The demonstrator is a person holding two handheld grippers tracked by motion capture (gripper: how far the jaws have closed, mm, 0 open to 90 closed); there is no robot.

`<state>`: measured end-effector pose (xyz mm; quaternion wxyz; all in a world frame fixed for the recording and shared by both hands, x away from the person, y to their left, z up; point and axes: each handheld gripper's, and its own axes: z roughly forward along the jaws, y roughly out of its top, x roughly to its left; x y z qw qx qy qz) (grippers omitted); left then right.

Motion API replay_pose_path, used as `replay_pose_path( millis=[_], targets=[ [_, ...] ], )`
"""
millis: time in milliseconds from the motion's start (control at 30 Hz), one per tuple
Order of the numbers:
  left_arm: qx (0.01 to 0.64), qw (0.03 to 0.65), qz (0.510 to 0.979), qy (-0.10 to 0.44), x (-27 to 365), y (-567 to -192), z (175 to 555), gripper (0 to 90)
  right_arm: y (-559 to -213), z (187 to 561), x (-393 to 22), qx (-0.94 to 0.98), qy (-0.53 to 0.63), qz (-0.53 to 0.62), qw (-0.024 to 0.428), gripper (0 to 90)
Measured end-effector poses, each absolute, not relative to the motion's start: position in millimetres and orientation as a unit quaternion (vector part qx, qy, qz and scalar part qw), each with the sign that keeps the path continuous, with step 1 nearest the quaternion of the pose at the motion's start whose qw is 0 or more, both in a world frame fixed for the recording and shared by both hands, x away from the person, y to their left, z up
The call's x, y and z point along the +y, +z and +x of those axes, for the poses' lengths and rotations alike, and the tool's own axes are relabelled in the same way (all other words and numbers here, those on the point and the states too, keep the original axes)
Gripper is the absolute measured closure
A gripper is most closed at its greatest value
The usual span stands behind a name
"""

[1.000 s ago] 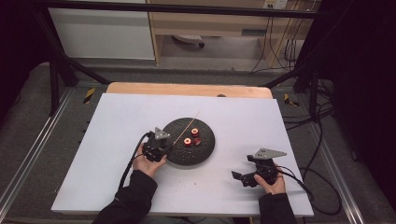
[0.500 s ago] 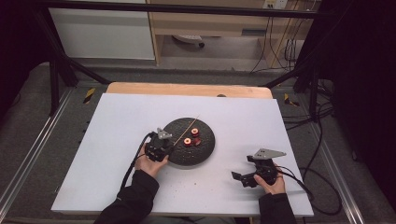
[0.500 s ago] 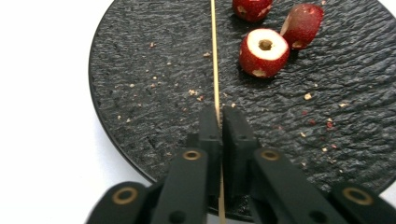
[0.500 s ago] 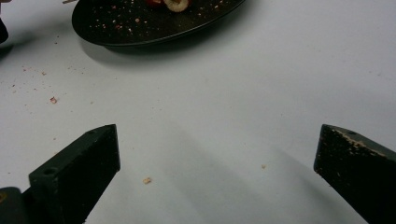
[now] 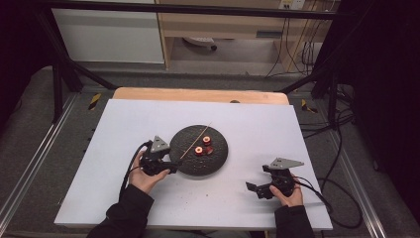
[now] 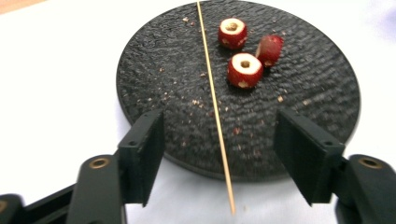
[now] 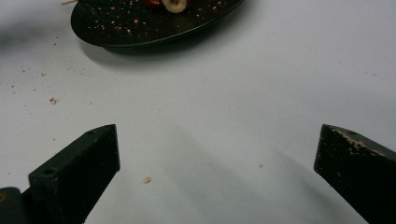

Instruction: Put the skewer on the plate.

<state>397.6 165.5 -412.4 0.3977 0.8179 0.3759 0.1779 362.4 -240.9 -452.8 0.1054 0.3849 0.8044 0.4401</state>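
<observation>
While my left gripper (image 6: 219, 154) sits at the near-left rim of the black plate (image 6: 303, 93), its fingers have just been opening; the wooden skewer (image 6: 212, 93) lies loose between them, across the plate beside three red fruit pieces (image 6: 244, 70). My right gripper (image 7: 217, 172) rests on the tabletop (image 7: 233, 93), fingers wide apart, gripping nothing.

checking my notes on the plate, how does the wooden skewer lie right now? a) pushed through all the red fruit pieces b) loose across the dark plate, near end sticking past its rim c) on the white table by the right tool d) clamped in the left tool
b: the skewer lies across the dark plate, its near end past the rim between the left tool's open jaws, untouched, beside the red fruit pieces.
</observation>
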Motion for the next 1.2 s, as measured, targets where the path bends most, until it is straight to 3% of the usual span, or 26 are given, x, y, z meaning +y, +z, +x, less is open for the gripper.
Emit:
replay_pose_path(
  millis=[200, 400, 800, 1200],
  targets=[
    [0.359, 0.413, 0.817, 0.181, 189.7, -416.9, 380.5, 18.1, -452.4, 362.1, -241.9, 0.803, 0.443, 0.385, 0.106, 1.2],
    [0.364, 0.420, 0.813, 0.174, 217.3, -427.7, 363.9, 8.6, -452.2, 361.5, -242.7, 0.804, 0.441, 0.385, 0.108, 1.0],
    [0.380, 0.420, 0.806, 0.174, 260.9, -452.1, 346.2, 6.7, -453.9, 360.9, -243.0, 0.805, 0.436, 0.387, 0.106, 0.9],
    [0.376, 0.427, 0.805, 0.168, 269.3, -453.8, 342.0, 6.8, -454.3, 360.5, -243.5, 0.806, 0.433, 0.391, 0.100, 0.9]
  ],
)
